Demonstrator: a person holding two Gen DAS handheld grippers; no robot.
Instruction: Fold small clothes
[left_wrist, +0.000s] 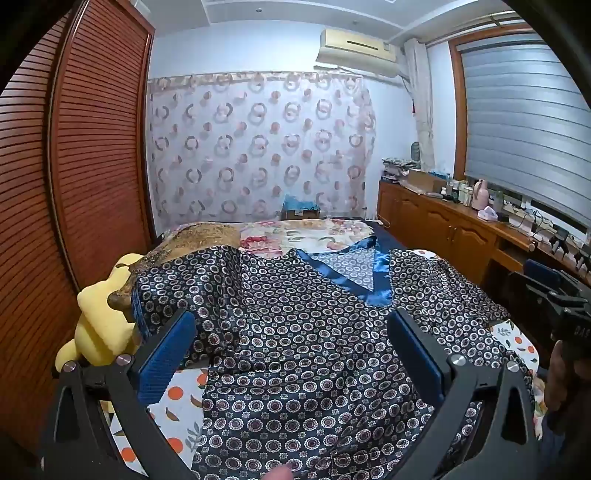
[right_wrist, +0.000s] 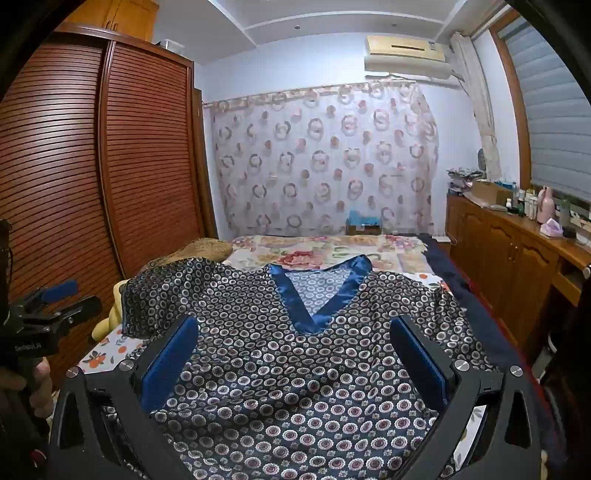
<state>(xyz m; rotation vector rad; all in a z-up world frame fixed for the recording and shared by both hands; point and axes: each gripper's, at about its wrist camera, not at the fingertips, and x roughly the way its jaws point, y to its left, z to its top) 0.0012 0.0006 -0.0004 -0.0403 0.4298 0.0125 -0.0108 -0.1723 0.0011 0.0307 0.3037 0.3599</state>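
Note:
A dark satin top (left_wrist: 295, 332) (right_wrist: 295, 369) printed with small circles lies spread face up on the bed, its shiny blue V-neck trim (left_wrist: 354, 269) (right_wrist: 314, 291) pointing toward me. My left gripper (left_wrist: 291, 332) hovers over the top's left half, open wide, blue pads (left_wrist: 166, 354) apart with only cloth below. My right gripper (right_wrist: 295, 343) hangs open over the chest just under the V-neck, nothing between its fingers (right_wrist: 417, 354). The left sleeve (right_wrist: 162, 291) is rumpled. Each gripper shows at the edge of the other's view, held in a hand (right_wrist: 33, 384).
The bed carries an orange-print sheet (left_wrist: 184, 402) and a floral quilt (right_wrist: 325, 251) farther back. A yellow plush toy (left_wrist: 99, 325) sits at the bed's left edge by the slatted wardrobe (right_wrist: 74, 166). A wooden cabinet (right_wrist: 517, 258) with bottles runs along the right.

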